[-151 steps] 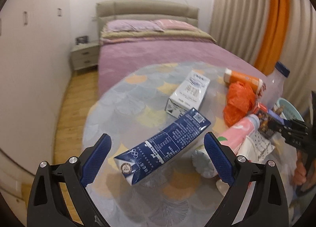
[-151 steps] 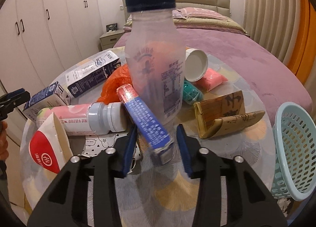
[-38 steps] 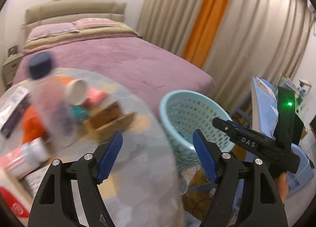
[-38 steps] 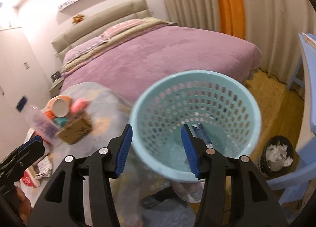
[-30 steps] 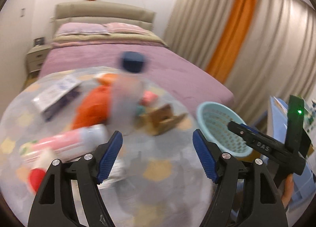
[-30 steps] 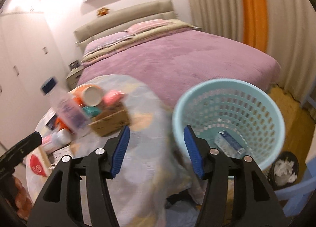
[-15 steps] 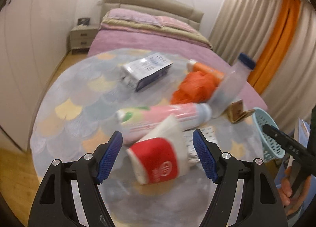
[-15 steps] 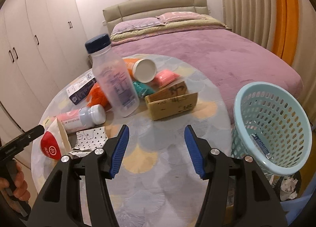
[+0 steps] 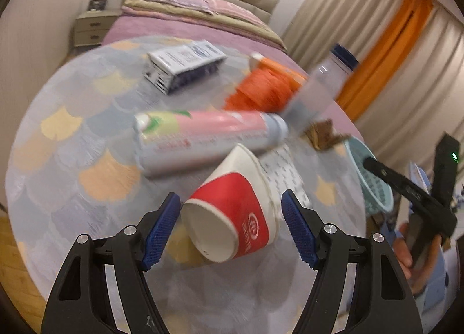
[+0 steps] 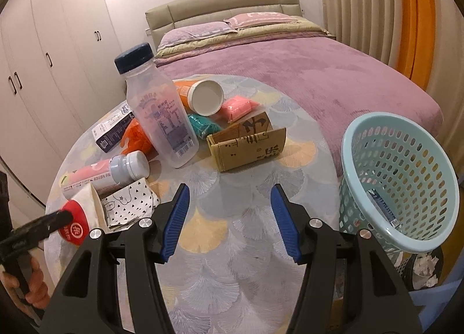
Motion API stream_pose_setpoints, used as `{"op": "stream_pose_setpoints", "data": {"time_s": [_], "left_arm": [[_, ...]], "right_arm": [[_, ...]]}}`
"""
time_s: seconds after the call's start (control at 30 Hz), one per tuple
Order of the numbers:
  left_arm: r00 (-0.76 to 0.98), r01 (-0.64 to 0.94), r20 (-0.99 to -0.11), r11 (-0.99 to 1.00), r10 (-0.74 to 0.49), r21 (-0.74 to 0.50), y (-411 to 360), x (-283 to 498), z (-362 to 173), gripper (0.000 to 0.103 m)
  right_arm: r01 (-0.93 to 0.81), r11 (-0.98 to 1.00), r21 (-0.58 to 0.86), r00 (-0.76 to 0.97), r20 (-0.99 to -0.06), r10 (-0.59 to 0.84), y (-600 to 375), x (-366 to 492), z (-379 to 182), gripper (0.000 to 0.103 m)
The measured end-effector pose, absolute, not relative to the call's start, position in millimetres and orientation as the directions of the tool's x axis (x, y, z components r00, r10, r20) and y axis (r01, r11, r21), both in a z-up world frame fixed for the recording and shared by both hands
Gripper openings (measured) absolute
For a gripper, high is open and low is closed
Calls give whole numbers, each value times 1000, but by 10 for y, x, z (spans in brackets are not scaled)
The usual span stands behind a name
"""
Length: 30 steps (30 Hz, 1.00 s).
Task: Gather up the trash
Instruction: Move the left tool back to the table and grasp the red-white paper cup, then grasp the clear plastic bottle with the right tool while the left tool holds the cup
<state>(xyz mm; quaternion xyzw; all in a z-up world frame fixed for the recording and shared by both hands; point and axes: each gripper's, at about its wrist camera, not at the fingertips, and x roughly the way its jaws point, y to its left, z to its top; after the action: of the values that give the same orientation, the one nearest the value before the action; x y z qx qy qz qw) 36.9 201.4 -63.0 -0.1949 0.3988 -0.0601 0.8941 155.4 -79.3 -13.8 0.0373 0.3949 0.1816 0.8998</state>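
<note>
Trash lies on a round table (image 10: pixel 261 249). My left gripper (image 9: pixel 230 228) is open, its fingers on either side of a red and white paper cup (image 9: pixel 232 218) lying on its side; the cup also shows in the right wrist view (image 10: pixel 79 218). My right gripper (image 10: pixel 229 218) is open and empty above bare tabletop. A light blue basket (image 10: pixel 403 186) stands off the table's right edge with a blue wrapper (image 10: pixel 382 203) inside. On the table are a clear bottle (image 10: pixel 159 110), a pink bottle (image 9: pixel 203 136), a cardboard box (image 10: pixel 246 145) and an orange bag (image 9: pixel 261 90).
A dark blue and white carton (image 9: pixel 182 64), an orange tube with a white end (image 10: pixel 200 96), a pink packet (image 10: pixel 239 107), a teal wad (image 10: pixel 203 126) and a spotted paper (image 10: pixel 130 197) lie on the table. A bed (image 10: pixel 290 67) is behind. A black bin (image 10: pixel 423 273) stands below the basket.
Both grippers swung back from the basket to the table. My left gripper has moved in close, so the red and white cup now sits between its open fingers.
</note>
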Motion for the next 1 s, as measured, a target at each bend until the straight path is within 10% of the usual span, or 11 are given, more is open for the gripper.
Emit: {"op": "stream_pose_setpoints", "data": {"time_s": [0.47,1.0], "left_arm": [[660,-62,-732,958,-171,-280,1885,322,-824,77],[725,-27,-660,949,-198,-315,1819,218,-620,49]], "right_arm": [[-323,927,191,604,-712,357,-641,1514,-212,55],[-420,891,171,582,-702,409,-273,1470,-167,55]]}}
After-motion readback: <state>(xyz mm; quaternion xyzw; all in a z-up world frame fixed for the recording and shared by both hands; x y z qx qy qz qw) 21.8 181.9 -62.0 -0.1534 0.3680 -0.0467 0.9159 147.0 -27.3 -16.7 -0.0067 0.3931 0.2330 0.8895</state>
